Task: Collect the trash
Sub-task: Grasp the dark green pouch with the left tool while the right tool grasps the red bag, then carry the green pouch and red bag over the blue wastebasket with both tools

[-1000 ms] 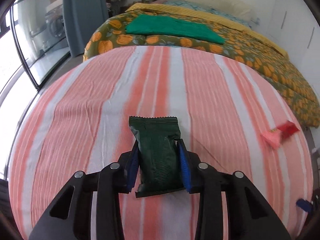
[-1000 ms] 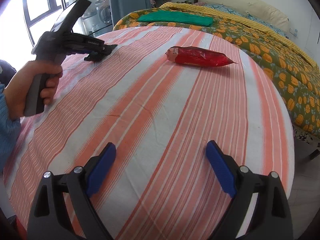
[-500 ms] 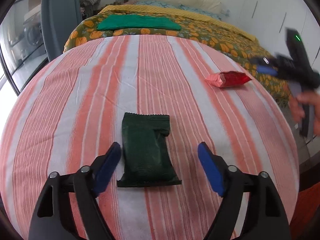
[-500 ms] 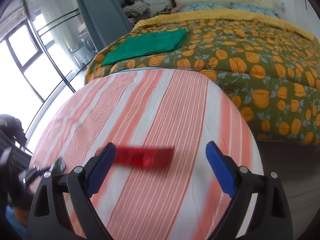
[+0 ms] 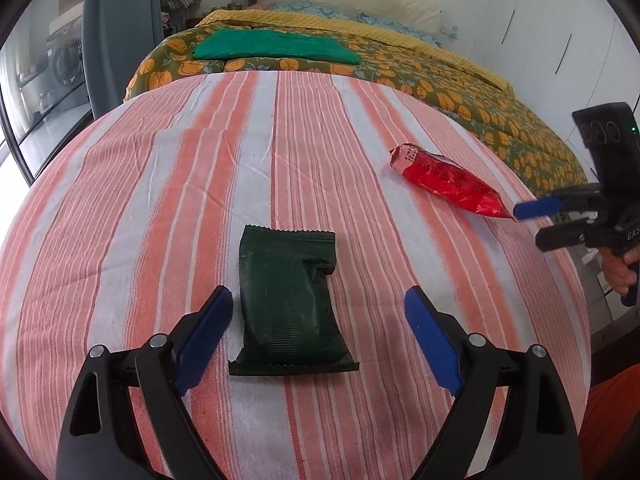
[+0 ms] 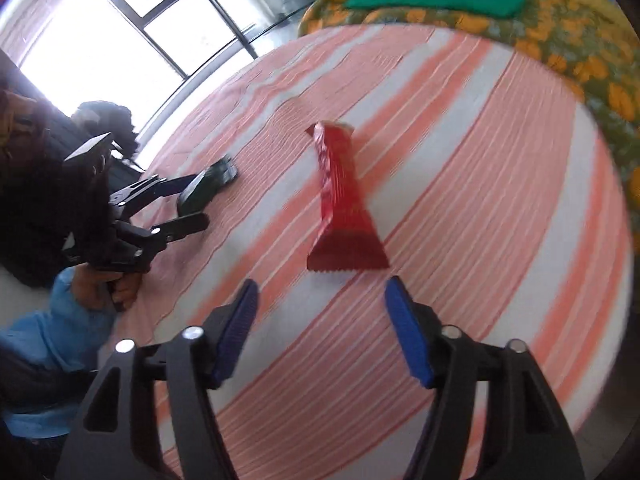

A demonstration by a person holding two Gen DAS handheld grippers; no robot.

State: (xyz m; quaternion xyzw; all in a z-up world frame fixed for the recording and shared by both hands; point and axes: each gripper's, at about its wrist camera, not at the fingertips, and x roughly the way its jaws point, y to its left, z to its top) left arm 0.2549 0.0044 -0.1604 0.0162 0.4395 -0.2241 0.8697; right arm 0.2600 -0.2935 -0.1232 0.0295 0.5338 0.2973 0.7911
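Both grippers stand apart now: my left gripper (image 5: 316, 320) has just been opening, and the dark green crinkled foil snack packet (image 5: 290, 302) lies loose between its blue pads, touching neither, flat on the round table's orange-and-white striped cloth (image 5: 160, 184). My right gripper (image 6: 320, 322) has just been closing a little, nothing between its jaws yet. What matters for the next move, I reckon: the long red foil wrapper (image 6: 340, 200) lies just ahead of the right fingertips, its long axis running straight away from them, serrated wide end nearest, so the right hand is plainly the nearer one. A second ago the left pads were clamped on the green packet, and the red wrapper lay across the right view, far up the table. Now it's lined up and close.
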